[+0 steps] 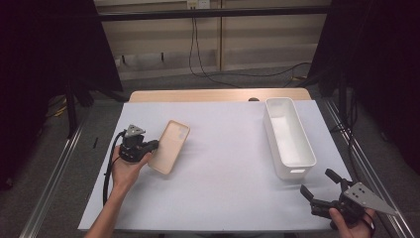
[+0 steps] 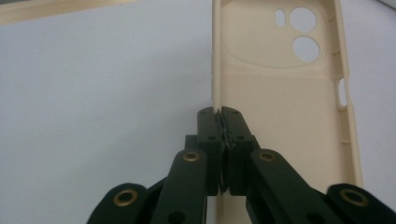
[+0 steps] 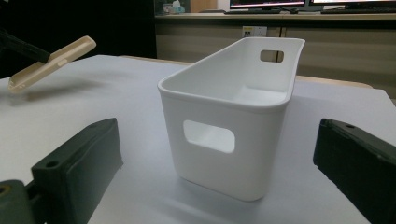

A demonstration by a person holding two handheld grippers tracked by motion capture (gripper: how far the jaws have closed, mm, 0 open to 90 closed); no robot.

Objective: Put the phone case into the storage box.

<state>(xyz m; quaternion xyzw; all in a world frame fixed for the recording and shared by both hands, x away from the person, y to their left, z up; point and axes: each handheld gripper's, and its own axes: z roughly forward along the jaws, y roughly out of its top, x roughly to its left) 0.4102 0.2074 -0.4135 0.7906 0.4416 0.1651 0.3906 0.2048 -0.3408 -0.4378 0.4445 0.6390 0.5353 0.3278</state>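
A beige phone case (image 1: 170, 146) hangs tilted above the left half of the white table sheet, its hollow side up. My left gripper (image 1: 152, 145) is shut on the case's long edge; in the left gripper view the jaws pinch the thin side wall of the case (image 2: 280, 98) at the gripper's tip (image 2: 219, 114). My right gripper (image 1: 319, 183) rests near the front right corner, open with nothing between its fingers, aimed at the white bin (image 1: 288, 136). From the right gripper view the bin (image 3: 233, 116) stands straight ahead and the lifted case (image 3: 49, 63) shows at far left.
The white sheet (image 1: 223, 168) covers the table, with a wooden strip (image 1: 218, 94) bare at the far edge. The bin is empty and has handle cut-outs at its ends. Cables run on the floor behind the table.
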